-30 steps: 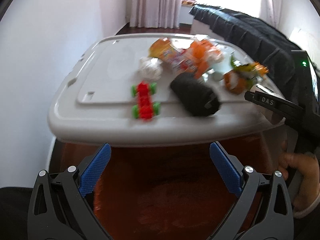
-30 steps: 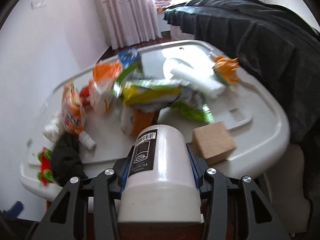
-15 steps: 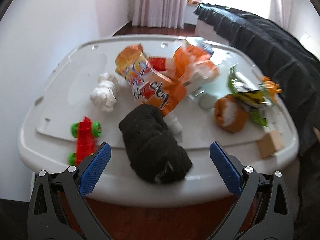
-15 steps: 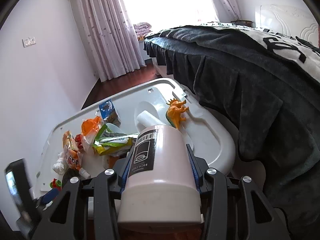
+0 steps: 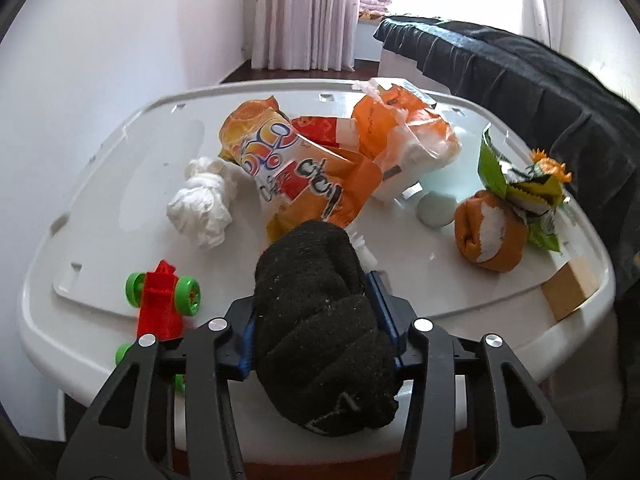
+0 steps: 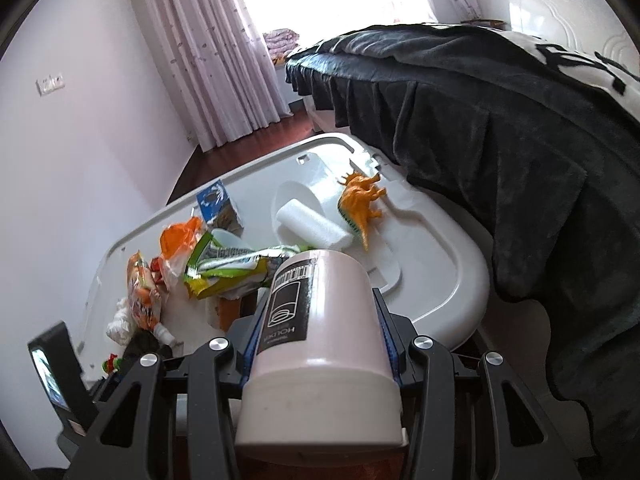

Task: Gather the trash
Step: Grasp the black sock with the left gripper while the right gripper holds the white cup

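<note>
A rolled black sock (image 5: 320, 320) lies at the near edge of the white bin lid (image 5: 120, 184). My left gripper (image 5: 316, 296) has its jaws closing around it, and the blue pads press on both sides. Behind it lie an orange snack bag (image 5: 296, 176), a crumpled tissue (image 5: 202, 204), an orange plastic bag (image 5: 400, 132) and a green wrapper (image 5: 516, 188). My right gripper (image 6: 320, 312) is shut on a white cylindrical container (image 6: 320, 340) with a black label, held above the lid's near corner.
A red toy car (image 5: 162, 304), an orange sock (image 5: 488, 236) and a wooden block (image 5: 568, 288) also sit on the lid. Farther back are an orange dinosaur (image 6: 360, 204), a foam roll (image 6: 312, 224) and a blue carton (image 6: 218, 204). A bed with a dark blanket (image 6: 500, 140) borders the right side.
My left gripper came forward over the lid's edge and its jaws closed from wide open onto the black sock. The right gripper rose and drew back with the container.
</note>
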